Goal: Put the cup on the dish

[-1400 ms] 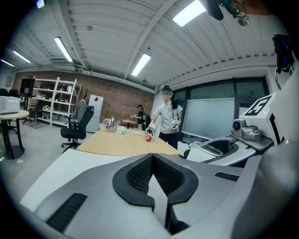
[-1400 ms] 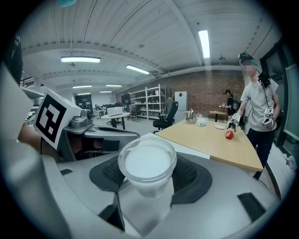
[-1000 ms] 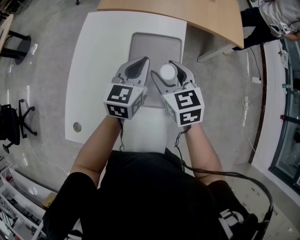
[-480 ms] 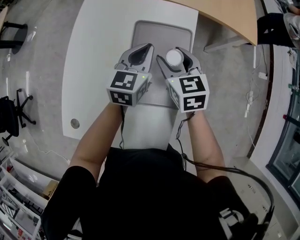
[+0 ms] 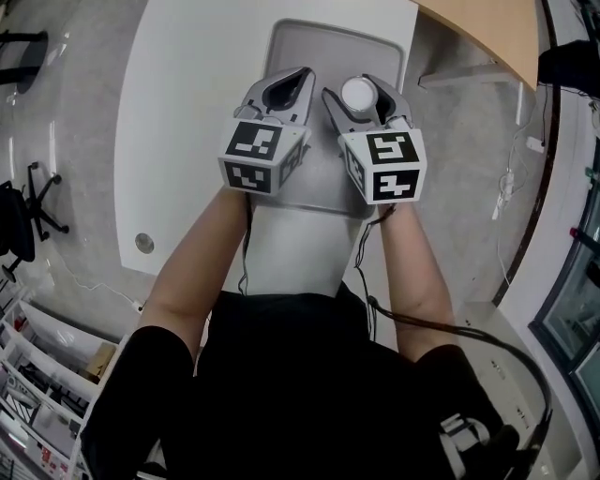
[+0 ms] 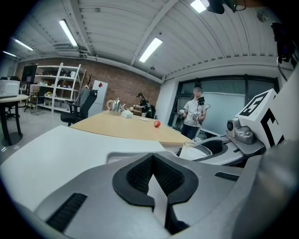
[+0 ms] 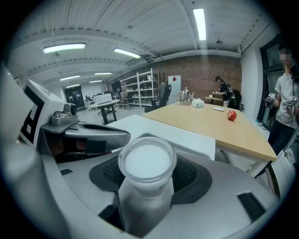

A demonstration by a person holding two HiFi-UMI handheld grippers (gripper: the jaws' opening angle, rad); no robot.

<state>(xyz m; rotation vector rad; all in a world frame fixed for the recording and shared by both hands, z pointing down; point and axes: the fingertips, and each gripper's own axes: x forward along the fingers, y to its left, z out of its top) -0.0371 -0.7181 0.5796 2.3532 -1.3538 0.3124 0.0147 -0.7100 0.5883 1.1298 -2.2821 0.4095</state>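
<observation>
A small white cup [image 5: 357, 93] with a clear rim stands upright between the jaws of my right gripper [image 5: 360, 86], which is shut on it. In the right gripper view the cup [image 7: 147, 163] fills the gap between the dark pads. A flat grey tray-like dish [image 5: 328, 47] lies on the white table [image 5: 187, 94], and both grippers hover over its near half. My left gripper [image 5: 302, 75] sits just left of the right one, shut and holding nothing; its pads [image 6: 140, 175] meet. From the left gripper view the cup [image 6: 196, 150] shows at the right.
A wooden table [image 5: 487, 23] meets the white one at the far right, with a red apple [image 7: 231, 115] and small items on it. A person [image 6: 196, 114] stands beyond it. Office chairs [image 5: 23, 206] and shelves stand on the floor at the left.
Both grippers have moved forward together over the grey dish, side by side. The cup stays held in the right gripper and the left stays shut.
</observation>
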